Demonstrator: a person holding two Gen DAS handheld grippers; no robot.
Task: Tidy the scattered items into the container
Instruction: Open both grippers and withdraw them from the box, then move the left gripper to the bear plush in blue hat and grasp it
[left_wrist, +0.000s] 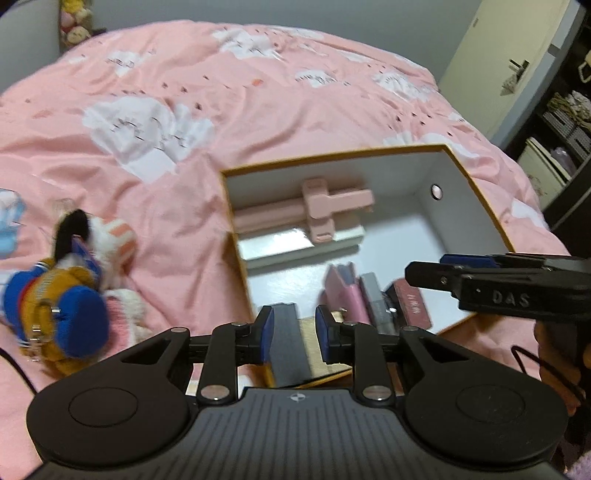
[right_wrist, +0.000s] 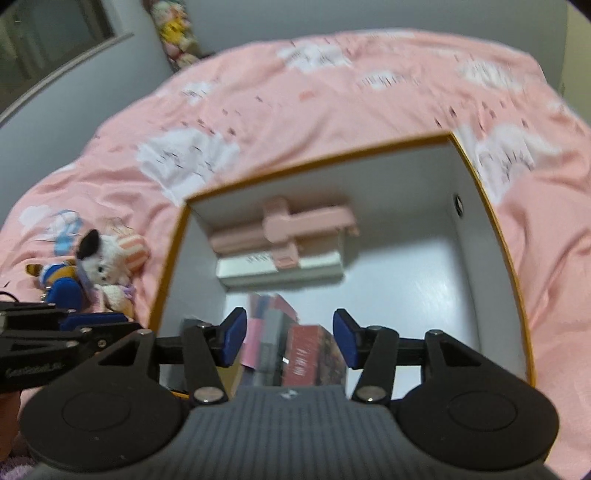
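Observation:
An orange-rimmed cardboard box (left_wrist: 332, 157) (right_wrist: 314, 162) with a white inside lies open on the pink bed. At its far wall a pink folding holder (left_wrist: 325, 206) (right_wrist: 291, 229) rests on a long white carton (left_wrist: 303, 245) (right_wrist: 280, 271). Several books (left_wrist: 369, 299) (right_wrist: 295, 350) stand at the near side. My left gripper (left_wrist: 295, 334) (right_wrist: 110, 325) hangs over the box's near left corner, open, with a dark grey book (left_wrist: 290, 343) between its pads and a gap at the right pad. My right gripper (right_wrist: 290, 338) (left_wrist: 436, 271) is open above the books. Two plush toys (left_wrist: 74, 288) (right_wrist: 96, 273) lie left of the box.
The pink quilt (left_wrist: 258, 92) (right_wrist: 332, 85) with white cloud prints spreads all around the box. A door (left_wrist: 491, 55) and dark shelves (left_wrist: 561, 122) stand to the right of the bed. More plush toys (left_wrist: 75, 26) (right_wrist: 177, 33) hang at the far wall.

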